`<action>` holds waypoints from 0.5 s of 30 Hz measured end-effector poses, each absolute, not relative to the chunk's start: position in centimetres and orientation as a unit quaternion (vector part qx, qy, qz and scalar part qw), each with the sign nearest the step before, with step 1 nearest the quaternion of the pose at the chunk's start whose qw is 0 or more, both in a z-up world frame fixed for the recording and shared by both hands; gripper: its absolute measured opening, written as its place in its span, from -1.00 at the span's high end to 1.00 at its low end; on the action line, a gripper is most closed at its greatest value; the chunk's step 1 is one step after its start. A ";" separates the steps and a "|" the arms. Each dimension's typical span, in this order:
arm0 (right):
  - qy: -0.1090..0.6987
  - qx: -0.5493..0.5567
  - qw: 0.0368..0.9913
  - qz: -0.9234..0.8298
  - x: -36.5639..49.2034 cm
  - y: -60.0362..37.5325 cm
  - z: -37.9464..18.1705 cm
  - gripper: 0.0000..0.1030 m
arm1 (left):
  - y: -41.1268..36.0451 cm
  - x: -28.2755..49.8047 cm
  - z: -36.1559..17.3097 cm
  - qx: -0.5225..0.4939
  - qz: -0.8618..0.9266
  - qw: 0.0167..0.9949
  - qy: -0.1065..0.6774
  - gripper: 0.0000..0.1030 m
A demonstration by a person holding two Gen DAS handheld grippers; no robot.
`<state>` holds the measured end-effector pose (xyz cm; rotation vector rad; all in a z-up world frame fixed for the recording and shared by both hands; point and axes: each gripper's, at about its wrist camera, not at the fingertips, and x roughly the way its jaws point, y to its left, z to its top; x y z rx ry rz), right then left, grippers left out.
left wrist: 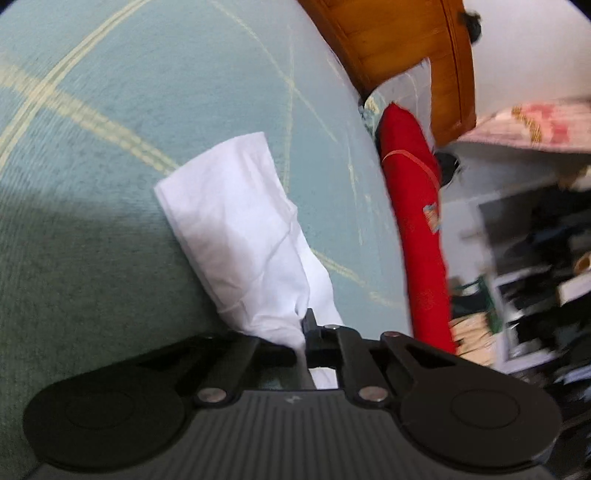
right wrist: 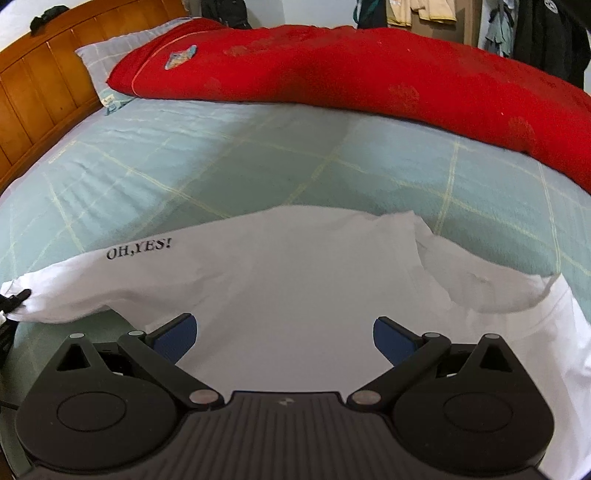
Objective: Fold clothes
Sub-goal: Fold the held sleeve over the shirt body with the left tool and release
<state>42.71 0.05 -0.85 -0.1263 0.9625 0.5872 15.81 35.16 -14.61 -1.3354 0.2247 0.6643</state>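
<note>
A white T-shirt point(right wrist: 295, 277) printed "OH,YES!" point(right wrist: 138, 249) lies partly folded on the pale green bed sheet point(right wrist: 221, 155). In the left wrist view a folded end of the shirt point(left wrist: 236, 236) stretches away from my left gripper point(left wrist: 308, 328), which is shut with a pinch of its white cloth between the jaws. That same gripper point(right wrist: 14, 299) shows at the left edge of the right wrist view, holding the shirt's corner. My right gripper point(right wrist: 282, 336) hovers over the middle of the shirt, jaws wide open. Its blue pads point(right wrist: 177, 336) hold nothing.
A red quilt point(right wrist: 369, 70) lies rolled along the bed's far side, beside a checked pillow point(right wrist: 99, 59). A wooden headboard point(right wrist: 40, 85) closes the left end. Cluttered shelves point(left wrist: 528, 280) stand beyond the bed, and clothes point(right wrist: 535, 29) hang behind.
</note>
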 end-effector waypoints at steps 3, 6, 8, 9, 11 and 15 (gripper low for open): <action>0.462 -0.060 0.842 0.273 42.6 -0.2 -1.3 -1.00 | 35.3 16.0 -14.2 -0.612 0.308 0.720 0.113 0.84; 0.462 -0.060 0.842 0.273 42.6 -0.2 -1.3 -1.00 | 35.7 16.7 -12.8 -0.594 0.311 0.730 0.136 0.93; 0.462 -0.061 0.842 0.273 42.5 -0.3 -1.2 -1.00 | 36.1 17.5 -11.9 -0.580 0.304 0.741 0.145 0.96; 0.462 -0.061 0.842 0.274 42.5 -0.3 -1.2 -1.00 | 36.3 17.9 -11.4 -0.573 0.300 0.748 0.148 0.96; 0.461 -0.061 0.842 0.274 42.5 -0.3 -1.2 -1.00 | 36.8 18.8 -10.2 -0.554 0.289 0.766 0.152 0.96; 0.460 -0.062 0.842 0.276 42.4 -0.3 -1.1 -1.00 | 38.3 21.8 -7.6 -0.518 0.258 0.800 0.159 0.96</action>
